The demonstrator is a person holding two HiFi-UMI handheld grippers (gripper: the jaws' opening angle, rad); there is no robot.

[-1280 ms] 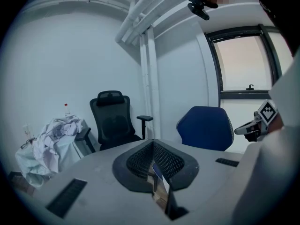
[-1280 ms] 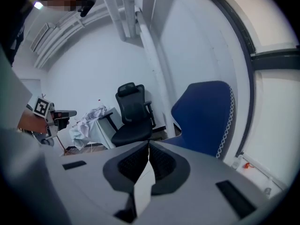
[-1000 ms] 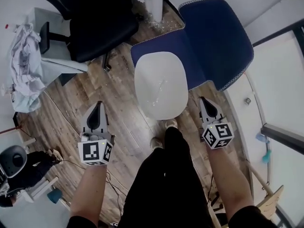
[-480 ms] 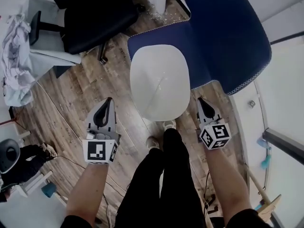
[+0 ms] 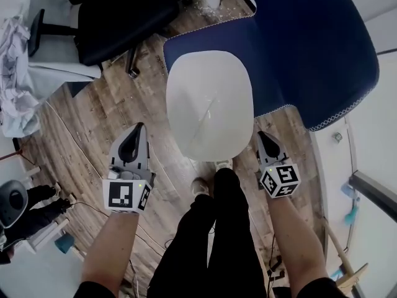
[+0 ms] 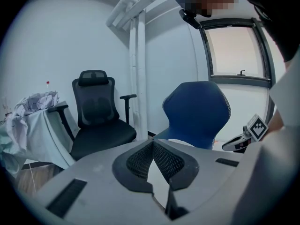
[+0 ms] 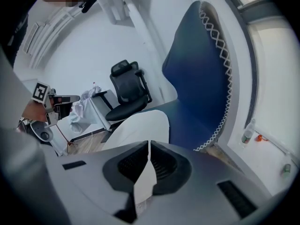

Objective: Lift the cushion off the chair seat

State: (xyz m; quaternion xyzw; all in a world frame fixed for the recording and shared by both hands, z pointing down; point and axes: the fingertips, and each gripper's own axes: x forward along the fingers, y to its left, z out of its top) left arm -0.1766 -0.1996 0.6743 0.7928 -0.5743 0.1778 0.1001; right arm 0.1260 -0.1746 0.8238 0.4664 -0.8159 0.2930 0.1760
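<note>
A white rounded cushion (image 5: 209,104) lies on the seat of a blue shell chair (image 5: 310,48). My left gripper (image 5: 139,128) hangs over the wooden floor to the cushion's left, off its near corner, jaws shut and empty. My right gripper (image 5: 261,135) is at the cushion's near right corner, beside the seat edge, also shut with nothing in it. In the right gripper view the cushion (image 7: 140,125) lies just beyond the closed tips of the right gripper (image 7: 149,142). The left gripper view shows the left gripper (image 6: 152,142) with tips together, and the blue chair (image 6: 197,109) ahead of them.
A black office chair (image 5: 118,17) stands at the back left, beside crumpled cloth (image 5: 15,98) on a pale stand. The person's dark legs (image 5: 211,228) are between the two grippers. A window wall runs along the right, with a bottle (image 7: 247,133) on the sill.
Both grippers have sunk toward the chair, and the cushion now looks larger and closer. Both have stayed shut.
</note>
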